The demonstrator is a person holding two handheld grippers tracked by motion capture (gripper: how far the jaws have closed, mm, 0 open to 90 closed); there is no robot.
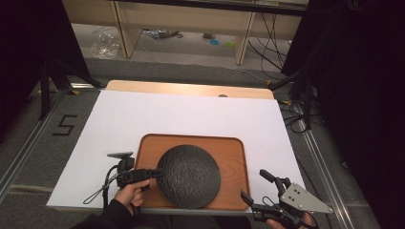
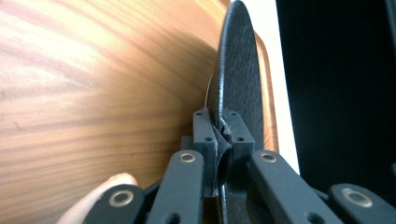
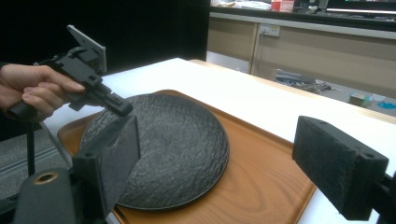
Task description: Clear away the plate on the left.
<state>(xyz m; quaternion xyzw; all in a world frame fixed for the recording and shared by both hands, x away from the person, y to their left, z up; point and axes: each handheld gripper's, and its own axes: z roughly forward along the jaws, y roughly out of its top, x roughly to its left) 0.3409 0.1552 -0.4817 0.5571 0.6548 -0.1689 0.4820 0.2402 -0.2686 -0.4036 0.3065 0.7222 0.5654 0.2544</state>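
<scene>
So there's a white table [image 1: 191, 114] with a wooden tray [image 1: 234, 152] sitting near the person's edge of it, and a round black plate [image 1: 188, 175] with a rough, pebbly texture lying on that tray, a bit toward the tray's left and near side. The left gripper [image 1: 154, 173] comes in from the left, held in the person's left hand [image 1: 130, 192], and its jaws are clamped down on the plate's left rim. In the left gripper view you can see the plate's edge [image 2: 236, 70] pinched right between the two black jaws, with the tray's wood grain [image 2: 93, 79] off to one side and a fingertip [image 2: 100, 196] poking in at the bottom. In the right gripper view the plate's [image 3: 173, 144] gripped side looks raised a little off the tray [image 3: 261, 182] while the far side rests on it, with the left gripper [image 3: 119, 106] at the rim. The right gripper [image 1: 258, 188] hangs just off the tray's near right corner with its jaws spread wide apart, nothing between them, touching nothing as far as I can see. Only writing I can make out is a black "5" [image 1: 65, 125] marked on the grey floor left of the table. No brand or label is readable on the grippers, plate or tray.
</scene>
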